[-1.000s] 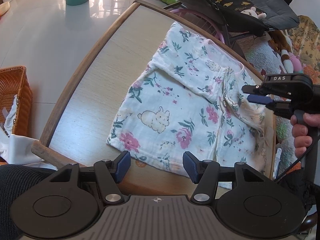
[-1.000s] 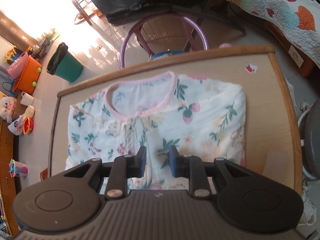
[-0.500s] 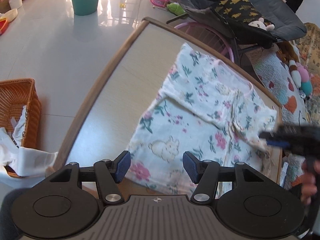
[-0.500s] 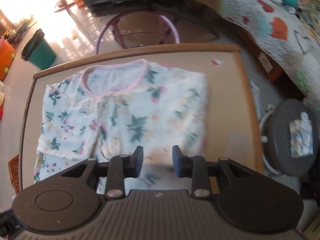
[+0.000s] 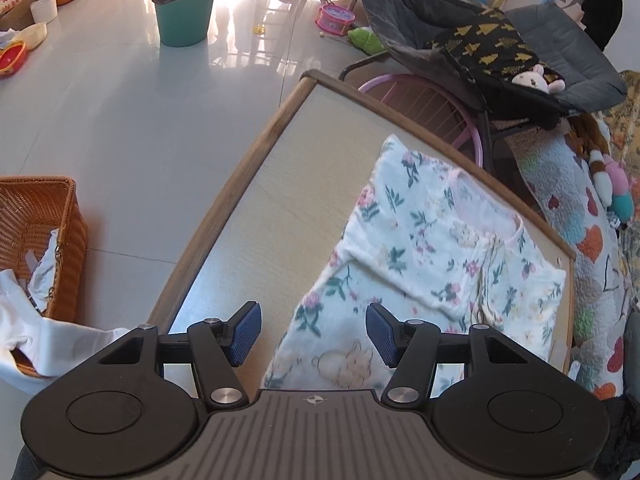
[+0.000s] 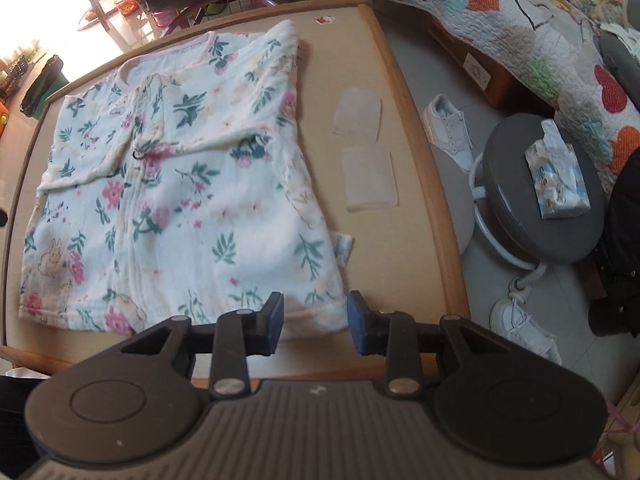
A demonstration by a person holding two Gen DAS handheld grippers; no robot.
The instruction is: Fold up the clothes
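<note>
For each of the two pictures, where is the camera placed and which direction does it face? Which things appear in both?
Left wrist view: sits on the left hand-held gripper, looking steeply down over the table's left part toward the wicker basket; only its own open fingers show.
Right wrist view: sits on the right hand-held gripper, jaws just opening, above the floral garment's near right corner; only its own fingers show.
Shared: the garment, table, green bin.

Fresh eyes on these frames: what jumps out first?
The white floral baby garment with pink neckline trim lies flat on the wood-rimmed tabletop, sleeves folded in. Both grippers hover open at its near hem: left gripper, right gripper. A woven orange basket holding white cloth sits on the floor, left.
</note>
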